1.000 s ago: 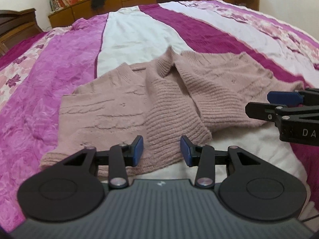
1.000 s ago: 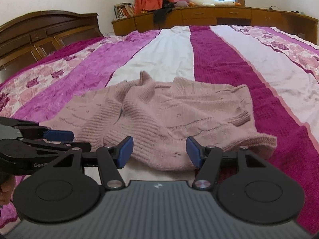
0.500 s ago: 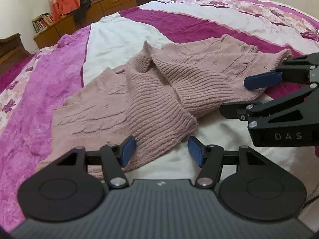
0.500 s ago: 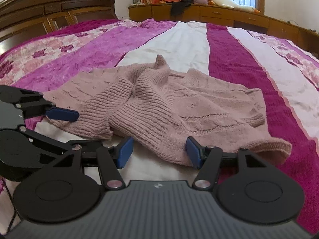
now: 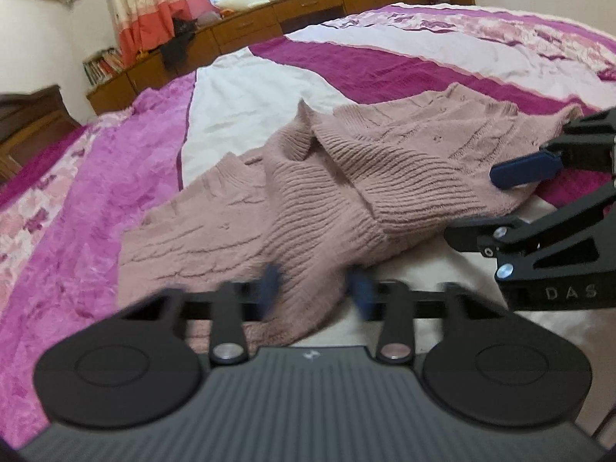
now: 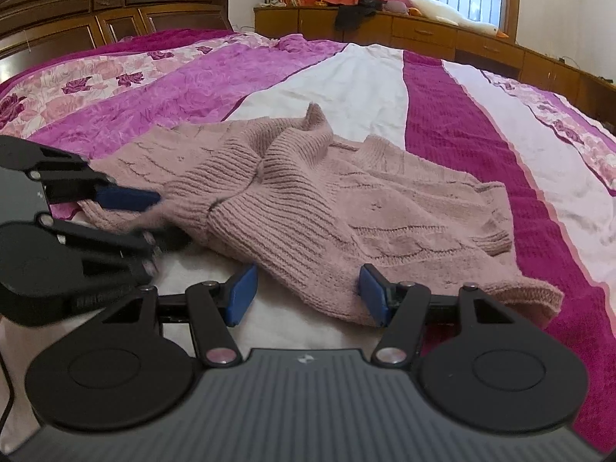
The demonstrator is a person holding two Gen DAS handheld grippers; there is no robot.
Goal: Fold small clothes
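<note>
A dusty pink knitted sweater (image 5: 319, 200) lies rumpled on the bed, both sleeves folded in over its front; it also shows in the right wrist view (image 6: 327, 200). My left gripper (image 5: 313, 292) is open, its blurred blue pads on either side of the near hem. My right gripper (image 6: 304, 290) is open, its pads astride the hem on the other side. Each gripper shows in the other's view: the right one (image 5: 539, 208) at the right edge, the left one (image 6: 115, 223) at the left edge.
The bed has a striped pink, magenta and white quilt (image 6: 462, 127). A dark wooden headboard (image 6: 107, 11) stands at the left. Low wooden cabinets (image 5: 269, 27) with books and a plush goose run along the far wall under a window.
Both grippers have swung around and moved closer to the sweater's near hem. The left gripper's fingers have closed in somewhat and are blurred with motion. The sweater has not moved.
</note>
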